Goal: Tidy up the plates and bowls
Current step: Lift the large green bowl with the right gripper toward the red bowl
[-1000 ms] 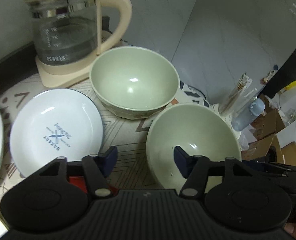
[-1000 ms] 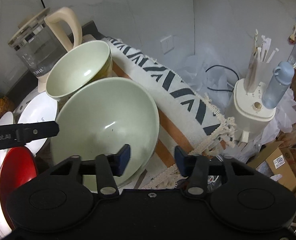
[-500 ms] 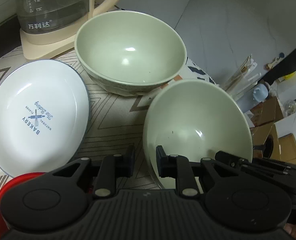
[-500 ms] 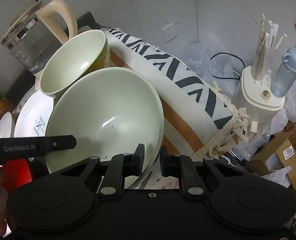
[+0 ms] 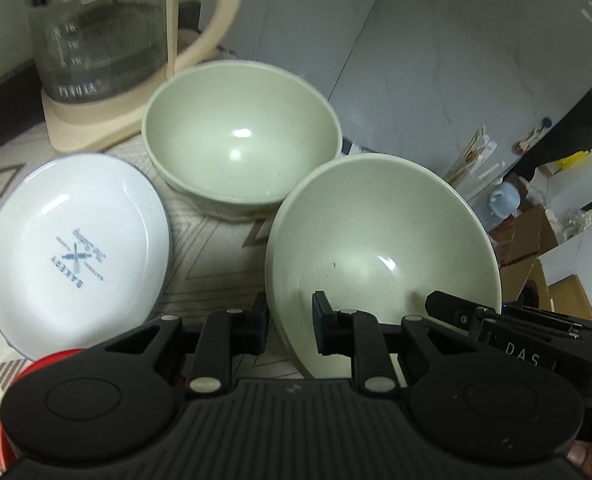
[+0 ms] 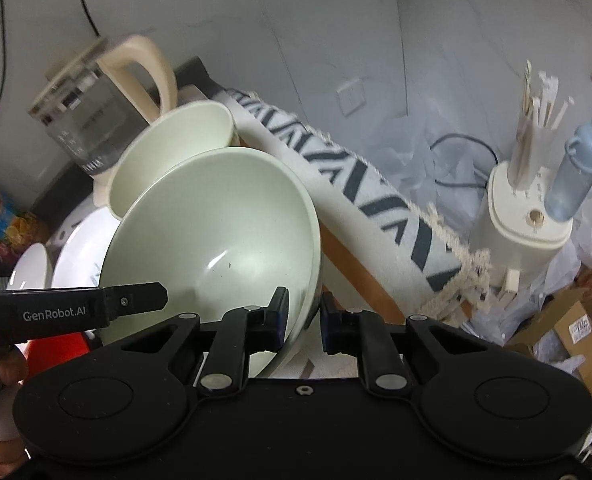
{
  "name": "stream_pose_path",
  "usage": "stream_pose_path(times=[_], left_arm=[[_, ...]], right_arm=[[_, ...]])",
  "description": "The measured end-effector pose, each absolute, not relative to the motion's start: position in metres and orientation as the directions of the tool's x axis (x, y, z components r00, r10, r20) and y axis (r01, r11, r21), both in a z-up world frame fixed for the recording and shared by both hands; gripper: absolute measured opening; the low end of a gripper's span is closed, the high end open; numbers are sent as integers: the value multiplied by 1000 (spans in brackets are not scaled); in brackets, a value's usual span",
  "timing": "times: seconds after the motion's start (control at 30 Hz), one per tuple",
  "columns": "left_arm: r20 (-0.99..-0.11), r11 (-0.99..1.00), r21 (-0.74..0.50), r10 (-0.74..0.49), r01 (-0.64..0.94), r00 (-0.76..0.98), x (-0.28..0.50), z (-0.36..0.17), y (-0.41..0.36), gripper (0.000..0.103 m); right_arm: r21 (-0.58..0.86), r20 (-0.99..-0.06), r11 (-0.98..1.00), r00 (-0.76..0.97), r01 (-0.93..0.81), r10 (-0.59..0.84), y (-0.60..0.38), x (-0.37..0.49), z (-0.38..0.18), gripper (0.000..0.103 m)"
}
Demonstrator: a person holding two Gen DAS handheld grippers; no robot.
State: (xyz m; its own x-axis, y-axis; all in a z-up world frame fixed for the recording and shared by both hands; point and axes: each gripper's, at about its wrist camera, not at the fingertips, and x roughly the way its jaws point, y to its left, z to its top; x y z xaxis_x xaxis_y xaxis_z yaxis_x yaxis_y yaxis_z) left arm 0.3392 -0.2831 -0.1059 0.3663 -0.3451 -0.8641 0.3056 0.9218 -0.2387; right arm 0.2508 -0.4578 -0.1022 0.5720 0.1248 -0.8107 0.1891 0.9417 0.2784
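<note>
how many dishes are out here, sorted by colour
green bowls: 2, the held bowl and the bowl by the kettle
white plates: 2, the bakery plate and a second white plate beyond it
red plate: 1, the red plate, only partly seen
total: 5

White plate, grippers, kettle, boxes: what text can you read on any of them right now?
"BAKERY": on the white plate, upside down; the script and small print round its crossed emblem are too blurred.
"GenRobot.AI": on the left gripper, seen from the right wrist view.
"DAS": on the right gripper, seen from the left wrist view.
Glass kettle: scale marks and brand blurred, unreadable.
Cardboard box label: too small.
</note>
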Motion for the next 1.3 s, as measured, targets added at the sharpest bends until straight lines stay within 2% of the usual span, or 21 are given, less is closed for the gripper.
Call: stream_pose_path(times=[0.27,0.9,1.3], left_arm=[[-837,931,-259,-348,256,423,329,-85,-264,10],[-790,951,-306,-281,47,545,284,-38,-180,8],[-816,952,-291,-197,-93,543,254,-40,-135,8]], right_arm=[[279,-765,951,630,134,136,-450,249,-73,17],[259,-729,955,619,-145,292,-380,246,-37,19],[248,-741,915,545,-319,391,-332,247,-39,20]])
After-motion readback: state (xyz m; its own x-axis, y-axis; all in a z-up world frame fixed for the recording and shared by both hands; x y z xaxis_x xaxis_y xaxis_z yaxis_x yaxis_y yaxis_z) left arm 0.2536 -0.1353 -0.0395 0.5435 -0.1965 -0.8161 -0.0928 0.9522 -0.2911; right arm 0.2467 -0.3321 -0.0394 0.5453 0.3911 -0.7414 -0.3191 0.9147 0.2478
